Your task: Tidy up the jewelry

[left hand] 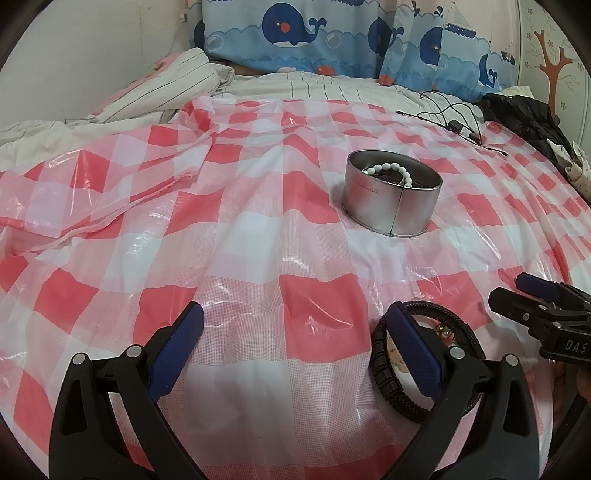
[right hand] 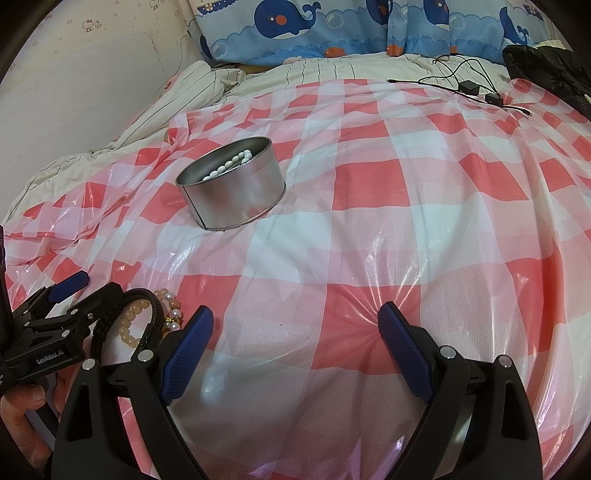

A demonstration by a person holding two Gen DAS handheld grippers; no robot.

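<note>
A round metal tin (left hand: pixel 391 210) (right hand: pixel 236 199) stands on the checked plastic sheet (left hand: pixel 258 221) and holds a white bead bracelet (left hand: pixel 391 171) (right hand: pixel 229 166). Near the front edge lies a heap of bracelets: black braided ones (left hand: pixel 388 365) (right hand: pixel 155 306), a peach bead one (right hand: pixel 131 326) and a pearl-and-gold one (right hand: pixel 173 312). My left gripper (left hand: pixel 297 321) (right hand: pixel 101 284) is open, and its right finger (left hand: pixel 413 343) lies across the black loops. Open too, my right gripper (right hand: pixel 295 317) (left hand: pixel 508 290) hovers over bare sheet just right of the heap, nothing between its fingers.
Black cables with a small adapter (left hand: pixel 458 125) (right hand: pixel 469 88) lie at the back right, beside a black garment (left hand: pixel 524 118) (right hand: pixel 546 62). Whale-print pillows (left hand: pixel 295 33) line the head of the bed; a striped quilt (left hand: pixel 177 88) bunches at the back left. A hand (right hand: pixel 22 406) holds the left gripper.
</note>
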